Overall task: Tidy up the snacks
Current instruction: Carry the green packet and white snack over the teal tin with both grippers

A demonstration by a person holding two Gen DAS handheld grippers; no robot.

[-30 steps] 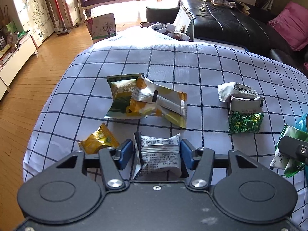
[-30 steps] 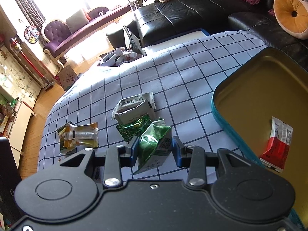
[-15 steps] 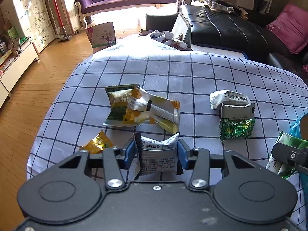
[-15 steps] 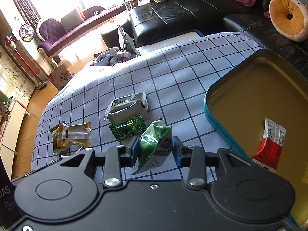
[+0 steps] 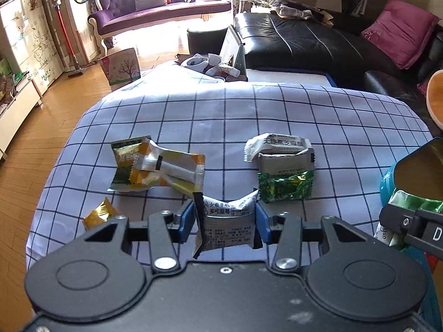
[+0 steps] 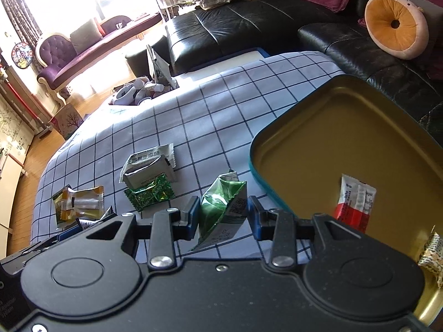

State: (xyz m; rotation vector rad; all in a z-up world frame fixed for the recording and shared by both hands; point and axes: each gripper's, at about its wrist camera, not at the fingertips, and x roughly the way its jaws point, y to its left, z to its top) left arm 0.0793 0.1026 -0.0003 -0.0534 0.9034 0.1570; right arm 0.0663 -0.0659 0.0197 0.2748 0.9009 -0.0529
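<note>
At far left a gold packet [image 5: 101, 213] is seen, then a yellow-green pile [image 5: 155, 166]. A white packet [image 5: 228, 228] is clamped in the left hand-held gripper [image 5: 224, 225]. Right of it a grey-green pile [image 5: 282, 171] is stacked. A green packet [image 6: 224, 207] is pinched in the right hand-held gripper [image 6: 223, 217], beside the tin tray [image 6: 257, 177], where a red sachet [image 6: 354, 203] is lying.

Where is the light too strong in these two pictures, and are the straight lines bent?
Left wrist view: the window behind the purple sofa is washed out; the checked cloth lines bow outward. Right wrist view: the window is blown white, the tin reflects softly, and the grid curves.
</note>
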